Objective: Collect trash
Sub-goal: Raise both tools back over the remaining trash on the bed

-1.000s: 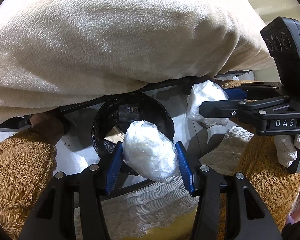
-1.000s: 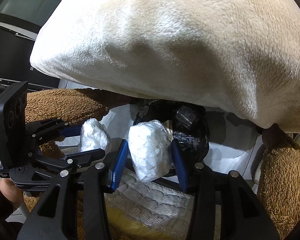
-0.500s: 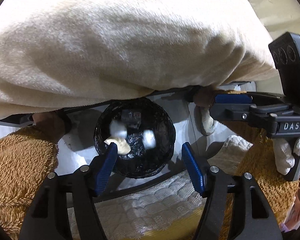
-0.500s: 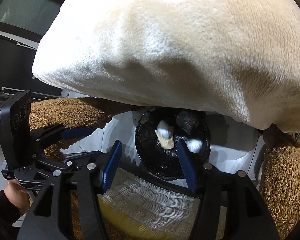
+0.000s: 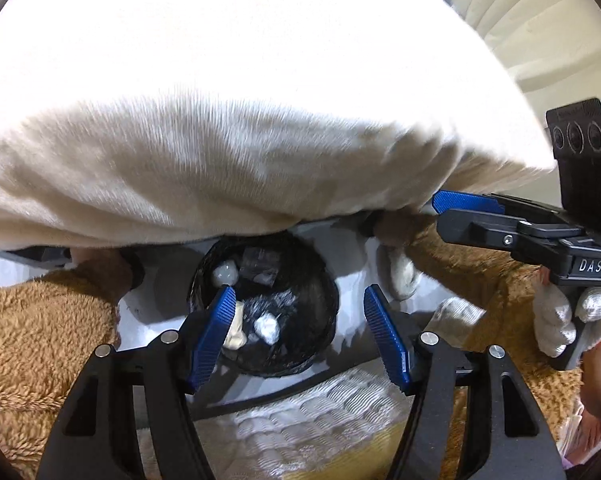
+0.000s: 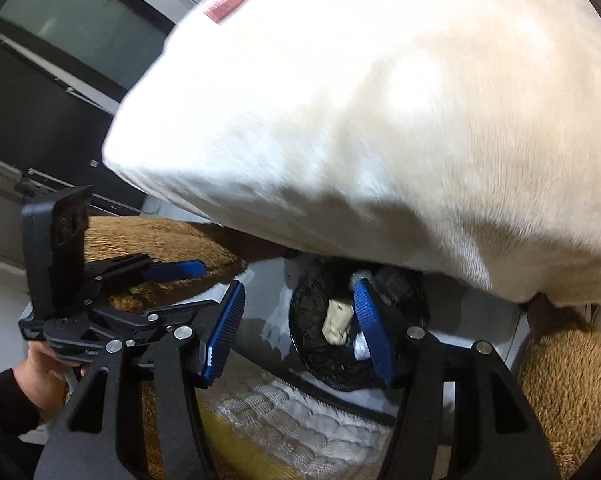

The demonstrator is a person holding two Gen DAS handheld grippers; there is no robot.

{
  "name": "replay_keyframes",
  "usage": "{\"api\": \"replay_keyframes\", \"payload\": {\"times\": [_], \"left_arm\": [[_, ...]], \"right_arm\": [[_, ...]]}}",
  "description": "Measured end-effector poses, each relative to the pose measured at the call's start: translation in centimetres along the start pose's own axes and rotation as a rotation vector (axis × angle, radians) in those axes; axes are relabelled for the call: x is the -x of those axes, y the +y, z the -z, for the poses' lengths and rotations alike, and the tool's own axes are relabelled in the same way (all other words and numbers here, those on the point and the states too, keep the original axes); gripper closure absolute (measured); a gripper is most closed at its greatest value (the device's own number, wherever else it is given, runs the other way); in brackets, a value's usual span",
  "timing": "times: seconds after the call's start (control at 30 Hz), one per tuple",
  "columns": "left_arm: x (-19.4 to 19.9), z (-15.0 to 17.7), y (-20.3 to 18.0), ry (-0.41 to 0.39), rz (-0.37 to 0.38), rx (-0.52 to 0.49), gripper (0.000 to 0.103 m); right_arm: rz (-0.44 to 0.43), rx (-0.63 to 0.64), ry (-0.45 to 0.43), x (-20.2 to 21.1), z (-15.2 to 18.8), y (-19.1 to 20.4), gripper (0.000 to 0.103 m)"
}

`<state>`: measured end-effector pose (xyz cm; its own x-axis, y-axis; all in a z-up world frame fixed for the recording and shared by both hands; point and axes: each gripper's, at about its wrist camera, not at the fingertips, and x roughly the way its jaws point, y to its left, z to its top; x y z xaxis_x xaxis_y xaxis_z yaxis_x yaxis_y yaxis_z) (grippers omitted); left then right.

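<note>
A black-lined trash bin (image 5: pixel 300 344) (image 6: pixel 320 356) stands on the floor below the bed edge. It holds two white crumpled wads (image 5: pixel 266 326) (image 5: pixel 225 274) and a beige scrap (image 6: pixel 338 322). My left gripper (image 5: pixel 300 336) hangs open above the bin with nothing between its blue pads (image 5: pixel 216 334). My right gripper (image 6: pixel 298 332) is open and empty too, over the same bin. Each gripper shows in the other's view: the right one (image 5: pixel 444 214) at the right edge in a gloved hand (image 5: pixel 556 320), the left one (image 6: pixel 204 284) at the left.
A big cream pillow (image 5: pixel 260 120) (image 6: pixel 400 120) overhangs the bin and hides its far rim. Brown fleece blanket (image 5: pixel 32 332) (image 6: pixel 560 380) lies on both sides. A quilted mattress edge (image 5: pixel 300 424) runs under the grippers. A white knit cloth (image 5: pixel 400 272) lies right of the bin.
Both grippers opened and let go of their white wads, which dropped into the bin. Both hands then rose and the bin now looks smaller.
</note>
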<state>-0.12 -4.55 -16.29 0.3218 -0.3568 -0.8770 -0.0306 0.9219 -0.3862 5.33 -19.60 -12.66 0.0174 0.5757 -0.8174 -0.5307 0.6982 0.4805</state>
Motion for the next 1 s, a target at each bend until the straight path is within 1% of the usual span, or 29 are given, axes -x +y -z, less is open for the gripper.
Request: {"api": "replay_keyframes", "payload": {"times": [0.1,0.23,0.33,0.43,0.57,0.87,0.93,1.0], "left_arm": [[1.6,-0.2,-0.7,-0.080,-0.008,-0.048,0.038],[4.1,-0.9,-0.4,-0.184,0.002,-0.048,0.038],[5.8,-1.8,-0.2,-0.256,0.003,-0.048,0.038],[7.4,-2.9,-0.2,-0.316,-0.018,-0.053,0.038],[9.1,-4.6,0.2,-0.368,-0.045,-0.052,0.038],[11.7,-9.7,2.1,-0.440,-0.125,-0.089,0.038],[12.0,-11.0,2.7,-0.446,-0.134,-0.080,0.038],[12.4,-12.3,3.3,-0.450,-0.144,-0.075,0.038]], "right_arm": [[-0.003,0.067,-0.088,1.8,0.1,1.1,0.045],[0.033,0.150,-0.201,3.9,-0.3,2.4,0.045],[0.036,0.184,-0.253,5.0,-1.1,2.7,0.045],[0.050,0.214,-0.290,5.5,-2.5,2.9,0.045],[0.061,0.223,-0.326,5.9,-5.0,3.0,0.045],[0.093,0.238,-0.417,7.2,-11.3,1.7,0.044],[0.101,0.235,-0.431,7.2,-12.5,1.3,0.037],[0.115,0.222,-0.439,7.1,-13.9,0.7,0.037]]}}
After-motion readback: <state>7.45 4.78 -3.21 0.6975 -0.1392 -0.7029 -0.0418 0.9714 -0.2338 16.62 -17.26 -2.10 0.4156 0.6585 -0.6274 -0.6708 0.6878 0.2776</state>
